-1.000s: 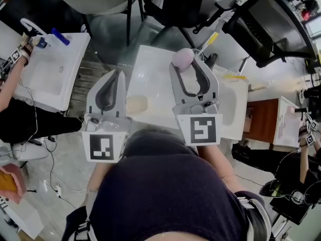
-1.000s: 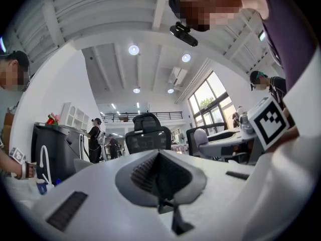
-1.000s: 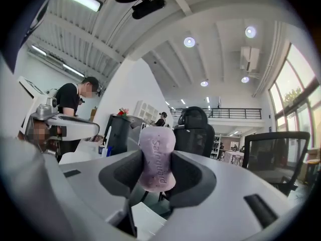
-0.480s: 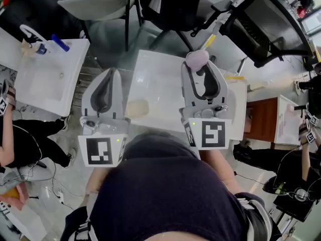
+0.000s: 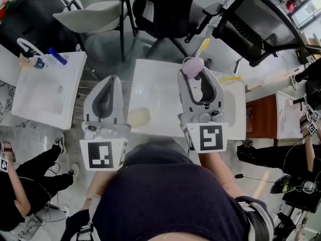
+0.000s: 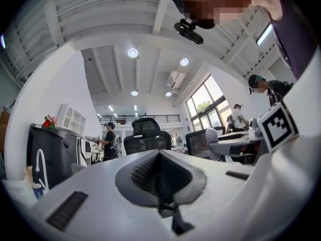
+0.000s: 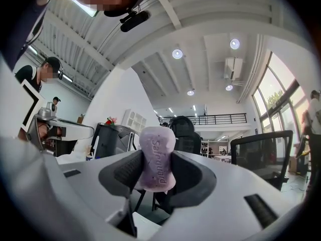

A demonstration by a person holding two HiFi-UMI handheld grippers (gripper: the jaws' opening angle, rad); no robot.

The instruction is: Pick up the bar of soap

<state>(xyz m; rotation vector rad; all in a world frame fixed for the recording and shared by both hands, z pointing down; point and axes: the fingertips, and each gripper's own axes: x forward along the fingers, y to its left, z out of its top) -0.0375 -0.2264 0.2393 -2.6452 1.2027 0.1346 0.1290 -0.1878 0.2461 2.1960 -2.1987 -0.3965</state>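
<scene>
The right tongs (image 5: 194,75) pinched the soap (image 7: 157,157) across its waist, above the counter (image 5: 155,99). Hard, light and probably slick, it suited that narrow grip. The left tongs (image 5: 112,80) were clenched, empty.

Head view: dark torso (image 5: 170,195) fills the lower frame and covers both hands and the near edge of the white basin (image 5: 155,84). Pale lump (image 5: 138,117) in the basin, just right of the left gripper (image 5: 112,78), is too soft to identify. Soap bar (image 5: 192,66): only the rounded end shows past the right gripper (image 5: 195,75) jaws. Chair (image 5: 170,4) is cut by the top edge, person (image 5: 25,185) by the left edge.
</scene>
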